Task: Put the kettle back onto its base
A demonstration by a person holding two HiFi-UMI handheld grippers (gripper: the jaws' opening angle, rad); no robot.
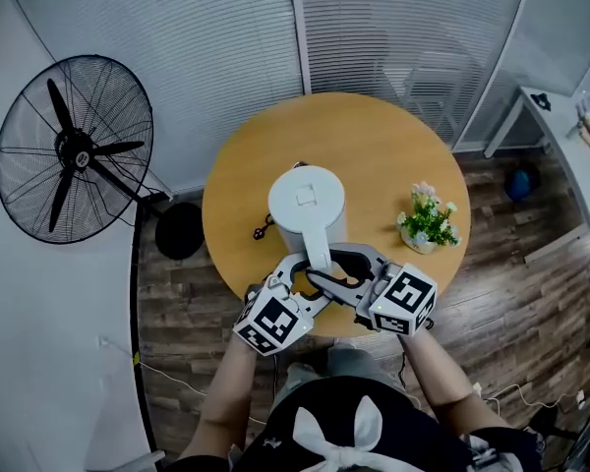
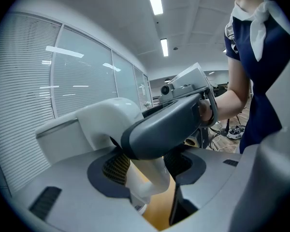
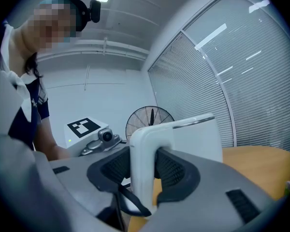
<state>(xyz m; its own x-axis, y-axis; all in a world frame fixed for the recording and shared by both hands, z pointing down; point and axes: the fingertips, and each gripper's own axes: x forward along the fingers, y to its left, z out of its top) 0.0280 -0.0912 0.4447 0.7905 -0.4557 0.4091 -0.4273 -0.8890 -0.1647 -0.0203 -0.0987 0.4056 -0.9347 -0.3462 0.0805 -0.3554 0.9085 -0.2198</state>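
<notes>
White kettle (image 1: 307,203) shows from the head view above the middle of a round wooden table (image 1: 374,141), its handle (image 1: 320,254) pointing toward the person. I cannot tell whether it stands on the table or hangs just over it. The left gripper (image 1: 297,271) and right gripper (image 1: 336,264) meet at the handle from either side, their jaws overlapping there. A small potted plant (image 1: 428,221) sits near the table's right edge, well apart from the kettle. A black plug (image 1: 264,230) lies just left of the kettle, and a fan (image 1: 74,150) stands on the floor beyond the table's left side.

From the left gripper view, the left gripper (image 2: 147,164) has the lower handle (image 2: 150,180) between its pads. They look to lie against it on both sides, so the jaws are closed on it with only that width between them. The right gripper (image 2: 169,124) crosses above, one grey jaw lying over the handle's top, and the kettle body (image 2: 63,139) sits to the left.

From the right gripper view, the right gripper (image 3: 142,170) has both ribbed pads clamped against the upright handle (image 3: 142,149), jaws held fairly wide by it. The kettle body (image 3: 193,139) rises behind over the table (image 3: 251,158). The left gripper (image 3: 96,139) shows at left, with the fan (image 3: 150,117) beyond.
</notes>
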